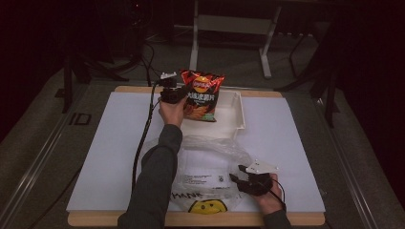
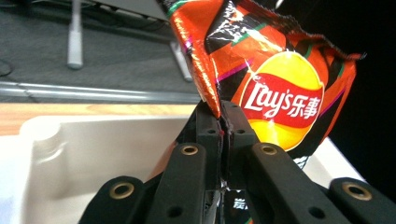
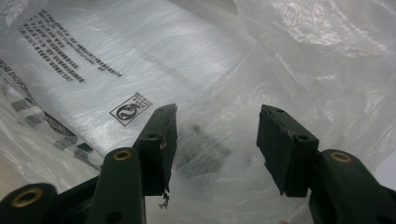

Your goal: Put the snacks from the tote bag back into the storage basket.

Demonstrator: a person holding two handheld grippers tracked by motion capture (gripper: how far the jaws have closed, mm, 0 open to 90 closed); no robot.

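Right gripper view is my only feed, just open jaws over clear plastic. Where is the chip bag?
Observer: The chip bag hangs from the left gripper, above the white tray.
Operator: Is that grip solid?
Observer: In the left gripper view the jaws are shut on a fold at the bag's edge.
Operator: And where does my plastic bag lie?
Observer: The plastic bag is spread on the white mat, nearer the person than the tray, and the right gripper sits at its right edge.
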